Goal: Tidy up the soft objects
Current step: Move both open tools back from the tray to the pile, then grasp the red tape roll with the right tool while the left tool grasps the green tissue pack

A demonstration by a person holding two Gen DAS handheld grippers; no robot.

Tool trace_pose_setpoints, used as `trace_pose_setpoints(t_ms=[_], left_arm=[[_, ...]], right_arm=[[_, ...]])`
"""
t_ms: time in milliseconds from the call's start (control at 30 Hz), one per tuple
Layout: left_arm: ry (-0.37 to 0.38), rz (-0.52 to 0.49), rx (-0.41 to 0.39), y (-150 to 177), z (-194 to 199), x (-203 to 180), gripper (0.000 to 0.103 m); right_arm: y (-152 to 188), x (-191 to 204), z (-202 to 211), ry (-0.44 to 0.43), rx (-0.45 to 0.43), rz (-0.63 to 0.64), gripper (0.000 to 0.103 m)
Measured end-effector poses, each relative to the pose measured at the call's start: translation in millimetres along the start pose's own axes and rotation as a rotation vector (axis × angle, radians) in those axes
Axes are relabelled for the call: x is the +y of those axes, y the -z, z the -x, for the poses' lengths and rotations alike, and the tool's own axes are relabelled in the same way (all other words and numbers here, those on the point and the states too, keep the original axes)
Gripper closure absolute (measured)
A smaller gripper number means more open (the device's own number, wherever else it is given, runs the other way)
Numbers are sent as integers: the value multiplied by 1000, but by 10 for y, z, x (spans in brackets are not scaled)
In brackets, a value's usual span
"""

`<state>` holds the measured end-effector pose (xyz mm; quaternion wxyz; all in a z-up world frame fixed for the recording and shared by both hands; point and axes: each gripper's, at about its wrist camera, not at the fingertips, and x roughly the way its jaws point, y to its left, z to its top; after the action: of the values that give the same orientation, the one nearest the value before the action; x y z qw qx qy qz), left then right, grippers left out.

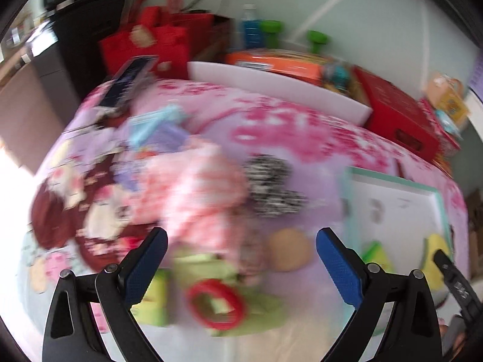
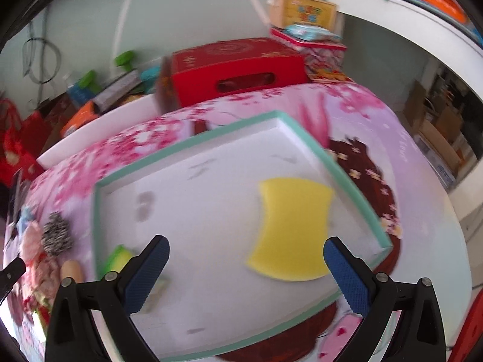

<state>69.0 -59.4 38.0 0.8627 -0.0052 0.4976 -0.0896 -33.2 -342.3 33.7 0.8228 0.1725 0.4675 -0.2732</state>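
My left gripper [image 1: 241,236] is open above a blurred heap on the pink floral cloth. The heap holds a pink patterned soft cloth [image 1: 196,187], a black-and-white striped bundle [image 1: 271,187], a tan round piece [image 1: 289,250], a red ring [image 1: 215,307] and green items [image 1: 157,298]. Nothing is between its pads. My right gripper [image 2: 247,242] is open over a white tray with a teal rim [image 2: 211,211]. A yellow sponge [image 2: 292,229] lies in that tray below the fingers, not held. A green-and-yellow sponge [image 2: 119,258] sits at the tray's left edge.
A red box [image 2: 238,69] and a white board [image 1: 271,81] stand at the far side of the cloth. Behind them are a red bag [image 1: 151,42], green dumbbells [image 1: 271,27] and stacked cartons [image 2: 305,12]. A dark flat box [image 1: 129,78] lies at the far left.
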Motion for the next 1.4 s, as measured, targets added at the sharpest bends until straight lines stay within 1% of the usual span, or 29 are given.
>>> trace_pose_setpoints(t_ms=[67, 167, 233, 367, 433, 567, 667, 767, 933, 1100, 1200, 1400], left_arm=[[-56, 39, 0, -14, 40, 249, 4], [-116, 104, -10, -28, 127, 578, 4], [-143, 138, -23, -27, 210, 780, 4], [-231, 199, -50, 3, 364, 1139, 4], [-242, 228, -51, 19, 395, 1261, 4], [-227, 251, -31, 78, 372, 1370, 4], [-213, 242, -6, 137, 314, 1355, 4], [-196, 219, 26, 233, 259, 1318, 4], [-162, 230, 95, 378, 113, 1352, 4], [-153, 238, 124, 450, 42, 1373, 4], [-140, 238, 138, 455, 1, 1372, 4], [-146, 245, 180, 474, -112, 1399, 4]], right_arm=[[18, 161, 48, -42, -5, 27, 0], [67, 463, 116, -99, -8, 89, 0], [109, 671, 159, -121, -11, 145, 0], [230, 1086, 282, -156, -24, 249, 0], [307, 1283, 335, -185, -28, 301, 0], [504, 1623, 412, -226, -26, 403, 0], [675, 1845, 448, -245, -23, 473, 0], [829, 1984, 453, -263, -3, 518, 0], [1057, 2129, 388, -259, 36, 587, 0], [1188, 2222, 282, -262, 81, 628, 0], [1245, 2265, 238, -253, 91, 650, 0], [1301, 2343, 140, -245, 106, 663, 0]])
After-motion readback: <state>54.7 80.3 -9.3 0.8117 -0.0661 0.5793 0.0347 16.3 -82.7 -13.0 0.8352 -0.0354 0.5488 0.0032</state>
